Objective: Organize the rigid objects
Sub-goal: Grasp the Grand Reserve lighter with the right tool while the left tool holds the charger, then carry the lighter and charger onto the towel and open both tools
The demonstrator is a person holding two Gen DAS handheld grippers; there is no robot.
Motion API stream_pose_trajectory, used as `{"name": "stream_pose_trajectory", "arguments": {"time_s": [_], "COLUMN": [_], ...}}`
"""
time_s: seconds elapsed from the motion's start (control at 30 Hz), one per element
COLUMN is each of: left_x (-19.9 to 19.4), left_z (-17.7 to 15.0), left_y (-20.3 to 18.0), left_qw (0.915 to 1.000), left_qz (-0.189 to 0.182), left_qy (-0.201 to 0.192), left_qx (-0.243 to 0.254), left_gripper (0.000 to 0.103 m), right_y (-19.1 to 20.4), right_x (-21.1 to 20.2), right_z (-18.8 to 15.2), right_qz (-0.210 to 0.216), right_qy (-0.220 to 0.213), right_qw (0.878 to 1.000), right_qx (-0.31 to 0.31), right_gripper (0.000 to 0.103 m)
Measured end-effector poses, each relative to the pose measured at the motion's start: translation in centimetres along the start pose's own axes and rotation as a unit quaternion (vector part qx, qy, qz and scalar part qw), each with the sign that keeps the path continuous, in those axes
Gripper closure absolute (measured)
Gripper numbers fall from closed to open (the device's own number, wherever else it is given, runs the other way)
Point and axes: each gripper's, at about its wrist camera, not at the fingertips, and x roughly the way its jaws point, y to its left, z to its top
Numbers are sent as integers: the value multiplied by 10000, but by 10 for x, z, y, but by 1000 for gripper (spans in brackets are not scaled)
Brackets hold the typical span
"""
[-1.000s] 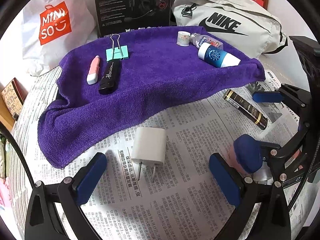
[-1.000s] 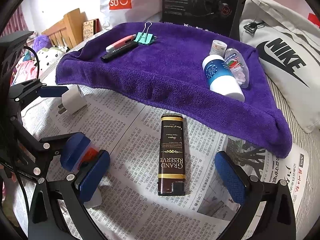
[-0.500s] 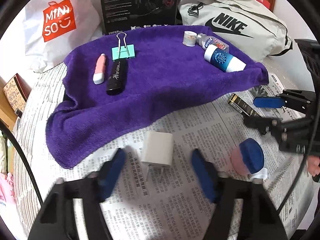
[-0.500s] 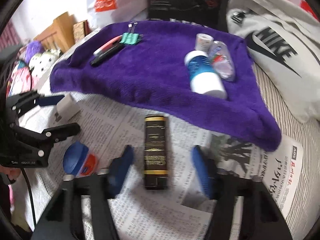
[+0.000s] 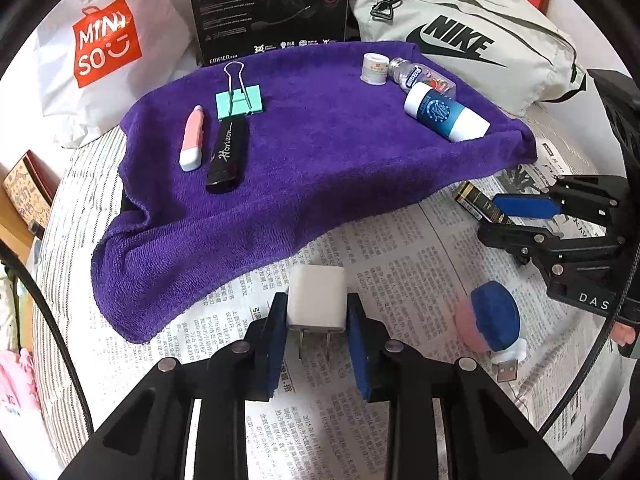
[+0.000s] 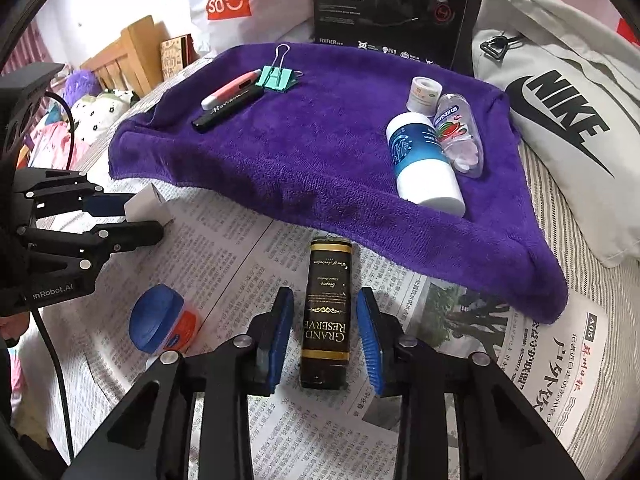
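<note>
Left gripper (image 5: pixel 316 320) clamps white charger (image 5: pixel 317 298). Right gripper (image 6: pixel 325 330) narrowly straddles black lighter (image 6: pixel 326 314), gaps visible; centre, then squeeze squarely.

Both tools are built alike: matte black frames of angular, cut-out struts, joined by round silver screw heads at the pivots. The left gripper (image 5: pixel 316 332) ends in two flat fingers faced with dark blue pads (image 5: pixel 357 344); the right gripper (image 6: pixel 325 336) carries brighter blue, ribbed pads (image 6: pixel 370 342). White lettering marks the housings, "DAS" on one and "enRobot.AI" on the other. A black cable (image 6: pixel 54 340) loops down beside the left tool's body.
</note>
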Motion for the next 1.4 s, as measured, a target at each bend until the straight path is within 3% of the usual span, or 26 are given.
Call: {"name": "stream_pose_trajectory", "arguments": {"time_s": [0.03,0.33,0.57,0.73,0.83,1.07,1.4], "left_x": [0,-3,-2,-10,-11,-7,-35], "left_z": [-2,-5,-3,-6,-8,-11,4], "left_y": [-2,5,-2,-2,6,9,22], "left_qw": [9999,9994,9999,9997,9998,9997,9988], "left_qz": [39,-185,58,218,-17,-97,-173], "left_qy": [-67,-184,-77,-127,-88,-110,-280], "left_qx": [117,-226,-86,-37,-155,-205,-361], "left_gripper": [76,76,77,77,77,77,77], "right_y": [-2,-7,-7,-3,-3,1,-4], "right_x": [0,0,-2,-7,-11,-4,-30], "right_z": [0,2,-4,-1,-2,-6,4], "right_qz": [3,241,248,145,133,-38,285], "right_qy": [-1,87,-109,24,61,142,-10], "right_qw": [10000,9994,9994,9997,9997,9999,9994], "right_qx": [34,229,204,175,174,74,180], "right_gripper": [79,79,79,79,79,79,79]}}
